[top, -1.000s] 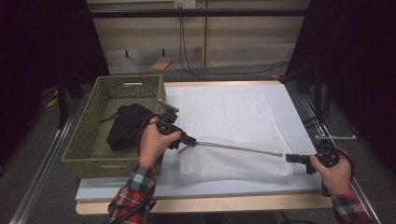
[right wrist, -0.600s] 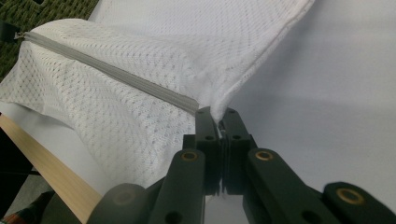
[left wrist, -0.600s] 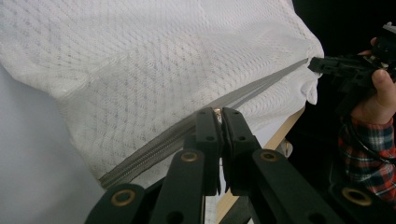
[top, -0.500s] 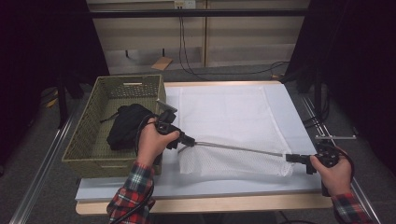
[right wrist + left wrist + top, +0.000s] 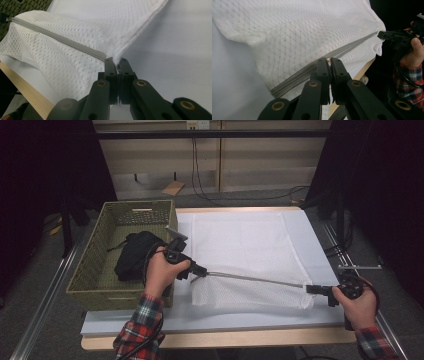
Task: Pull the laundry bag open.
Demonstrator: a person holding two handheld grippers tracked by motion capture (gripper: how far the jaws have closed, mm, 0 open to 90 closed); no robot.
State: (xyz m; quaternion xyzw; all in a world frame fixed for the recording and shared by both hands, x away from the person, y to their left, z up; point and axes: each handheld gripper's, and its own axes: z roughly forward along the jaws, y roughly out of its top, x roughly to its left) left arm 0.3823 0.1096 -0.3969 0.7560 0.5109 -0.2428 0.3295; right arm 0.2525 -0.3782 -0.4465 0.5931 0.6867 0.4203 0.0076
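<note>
A white mesh bag [image 5: 245,250] lies flat on the table, and its near edge is lifted off the surface. The grey zipper [image 5: 255,279] along that edge is stretched taut between my two grippers. At the zipper's left end my left gripper [image 5: 200,271] is shut, with a small metal zipper pull [image 5: 328,59] caught at its tips [image 5: 328,60]. My right gripper [image 5: 310,289] is shut on the bag's corner [image 5: 117,58], where the zipper [image 5: 62,40] ends. In the left gripper view the right gripper [image 5: 387,35] appears farther off at the zipper's [image 5: 352,47] far end.
A green woven basket [image 5: 100,290] stands at the table's left with a black garment [image 5: 135,255] inside, right behind my left hand. The table's wooden front edge [image 5: 225,337] runs close below both hands. A metal rail [image 5: 45,320] lies on the floor to the left.
</note>
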